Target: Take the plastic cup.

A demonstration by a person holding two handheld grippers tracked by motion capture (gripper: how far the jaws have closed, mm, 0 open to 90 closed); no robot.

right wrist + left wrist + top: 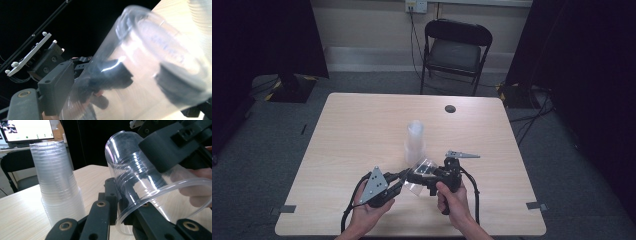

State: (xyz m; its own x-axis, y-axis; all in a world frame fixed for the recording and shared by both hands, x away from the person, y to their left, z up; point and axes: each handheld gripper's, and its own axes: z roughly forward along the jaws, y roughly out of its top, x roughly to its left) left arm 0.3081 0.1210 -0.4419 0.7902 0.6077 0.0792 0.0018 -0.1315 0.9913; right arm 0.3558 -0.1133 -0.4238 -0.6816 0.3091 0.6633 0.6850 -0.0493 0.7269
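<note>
A single clear plastic cup (419, 172) lies tilted on its side between my two grippers, just above the table's front. My left gripper (120, 202) is shut on the cup's (140, 182) rim, the wall pinched between its black jaws. My right gripper (125, 95) stands open, its jaws wide on either side of the cup (150, 62). One right fingertip (165, 147) sits against the cup's upper side. A tall stack of clear cups (414, 142) stands upside down on the table just behind the grippers, and looms large as the stack (57, 187) in the left gripper view.
The light wooden table (362, 125) has a small dark round mark (450, 108) near its far edge. A black folding chair (454, 50) stands behind the table. Black curtains hang at both sides.
</note>
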